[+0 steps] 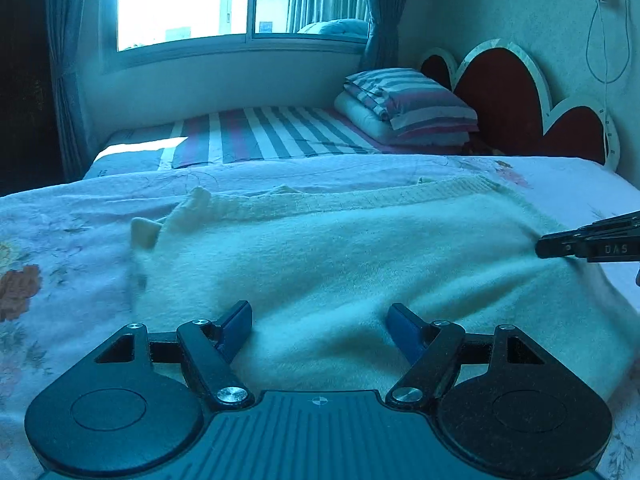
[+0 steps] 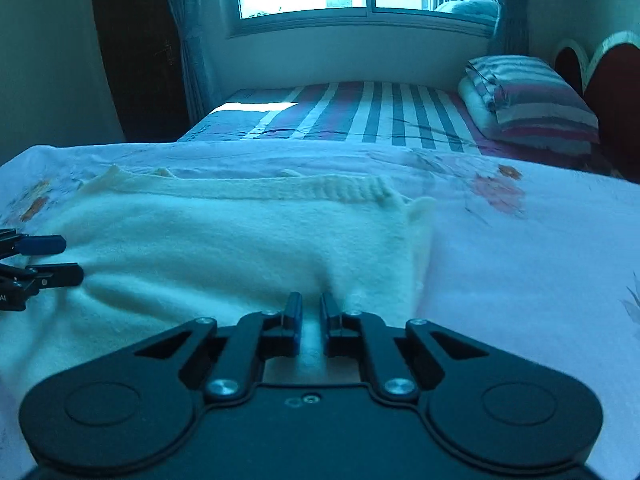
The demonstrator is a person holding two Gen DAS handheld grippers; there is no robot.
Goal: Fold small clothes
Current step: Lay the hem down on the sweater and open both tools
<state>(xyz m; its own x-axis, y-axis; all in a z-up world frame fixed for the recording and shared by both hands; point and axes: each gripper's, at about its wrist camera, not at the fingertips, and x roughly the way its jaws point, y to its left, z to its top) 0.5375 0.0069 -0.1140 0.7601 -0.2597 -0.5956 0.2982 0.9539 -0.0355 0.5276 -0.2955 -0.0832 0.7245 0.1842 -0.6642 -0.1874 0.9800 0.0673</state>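
A cream sweater (image 1: 320, 248) lies spread flat on the bed (image 1: 60, 240), ribbed hem toward the window (image 1: 240, 0). The left tongs (image 1: 320, 320) stand wide apart over its near edge, gripping nothing. The right tongs (image 2: 311, 312) are nearly closed, pinching a fold of the sweater's near edge.

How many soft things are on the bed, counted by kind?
Sweaters: 1, the cream sweater
Pillows: 1, the striped pillow
Folded quilts: 1, the white quilt under the pillow
Bed covers: 2, the floral sheet and the striped sheet
Total: 5
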